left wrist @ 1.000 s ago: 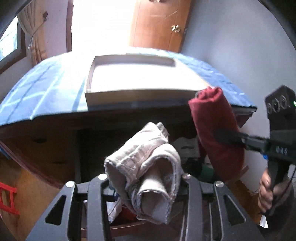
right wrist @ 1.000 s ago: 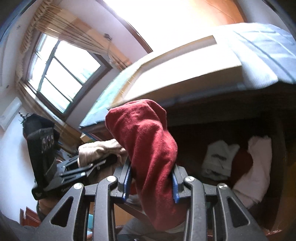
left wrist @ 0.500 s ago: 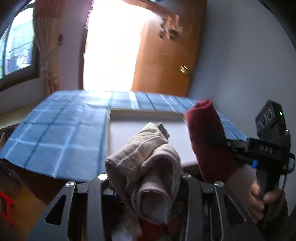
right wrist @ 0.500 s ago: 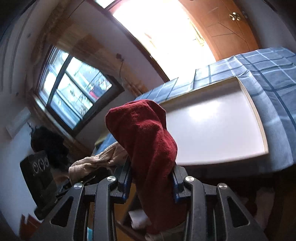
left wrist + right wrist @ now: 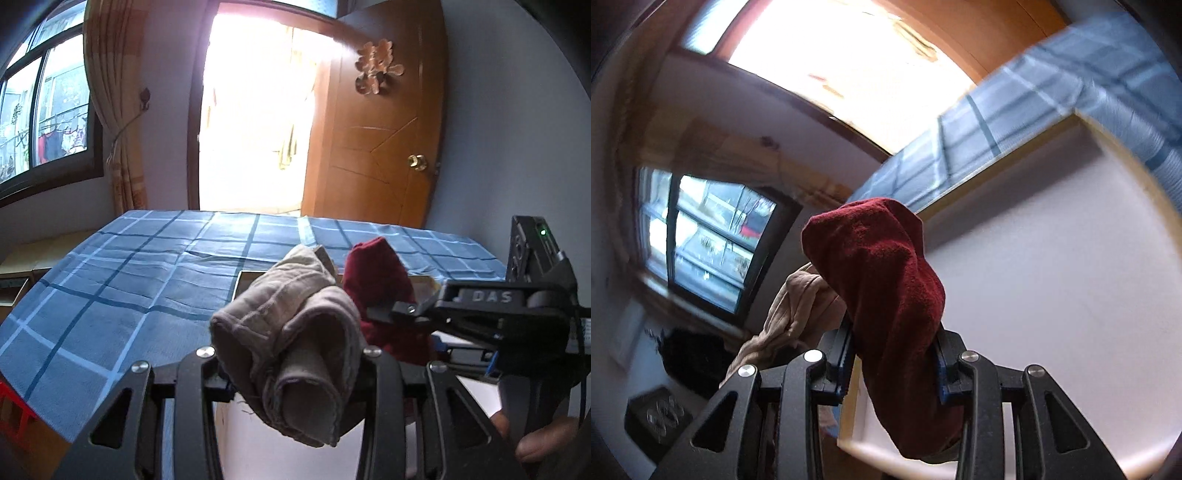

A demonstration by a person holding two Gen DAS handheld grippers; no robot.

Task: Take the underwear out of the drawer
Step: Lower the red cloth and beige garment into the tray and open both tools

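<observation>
Underwear numbered two pieces, one clamped in each gripper. From the left wrist camera, the left gripper (image 5: 291,373) had its jaws closed narrowly on a rolled beige underwear (image 5: 291,343), which bulged up and forward from between the fingers. Just to its right, one dark red underwear (image 5: 384,295) stood upright in the right gripper (image 5: 391,310), the two bundles nearly touching. A hand (image 5: 532,439) gripped that tool's handle at lower right. Ahead and below the fingers lay one blue checked cloth (image 5: 147,273) and one shallow white tray (image 5: 251,280), mostly hidden behind the bundles. One wooden door (image 5: 376,122) stood open beyond.

From the right wrist camera, much blurred, the right gripper (image 5: 892,363) pinched the red underwear (image 5: 882,273) between its blue pads (image 5: 846,358), the cloth drooping below the jaws. The beige piece (image 5: 790,314) showed just left. The tray (image 5: 1052,258) spread directly ahead and right, the cloth (image 5: 1071,74) beyond it, one window (image 5: 709,240) at left.
</observation>
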